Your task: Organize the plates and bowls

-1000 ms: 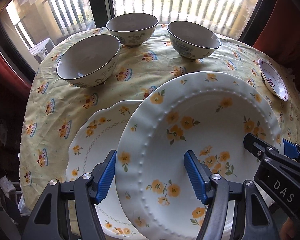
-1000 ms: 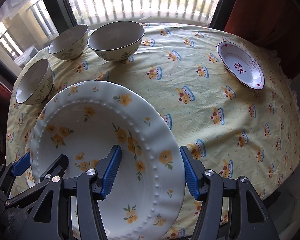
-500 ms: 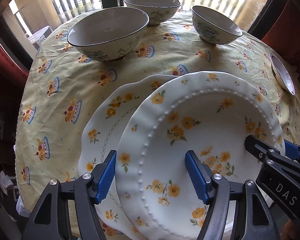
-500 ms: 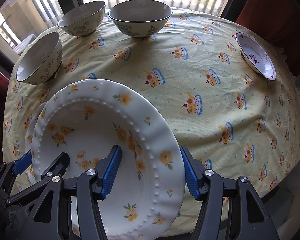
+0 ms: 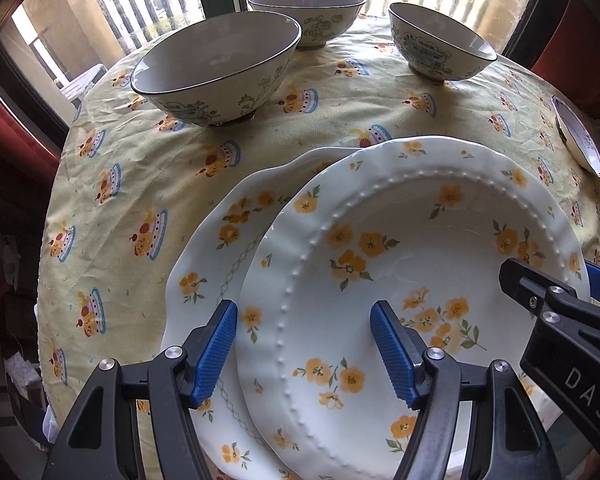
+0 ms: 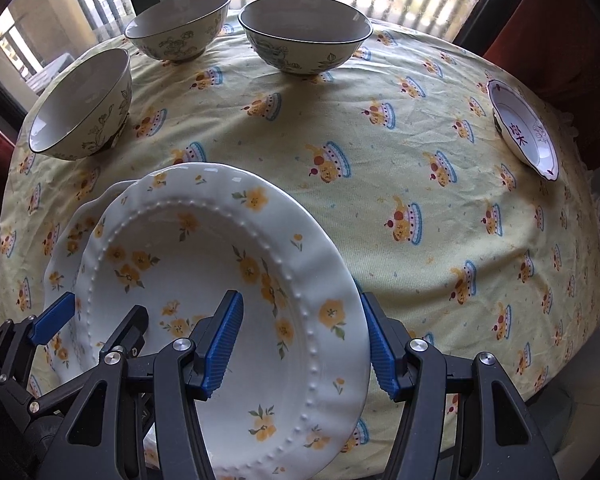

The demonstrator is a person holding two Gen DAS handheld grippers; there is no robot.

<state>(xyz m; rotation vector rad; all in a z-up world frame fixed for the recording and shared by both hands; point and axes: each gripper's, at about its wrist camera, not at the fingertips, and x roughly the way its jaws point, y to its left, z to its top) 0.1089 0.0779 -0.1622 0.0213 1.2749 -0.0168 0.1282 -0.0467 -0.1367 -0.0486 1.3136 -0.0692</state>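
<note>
The left gripper [image 5: 304, 348] and right gripper [image 6: 302, 342] each clasp an opposite rim of the beaded plate [image 6: 204, 280]. Since a moment ago it has sunk closer over the lower plate [image 5: 216, 248], offset rightward. Stacking looks nearly done; three bowls [image 6: 305, 36] wait beyond the fingertips.

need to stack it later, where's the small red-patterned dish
The small dish sits alone at the tablecloth's far right edge in both wrist views, right of the three bowls.
</note>
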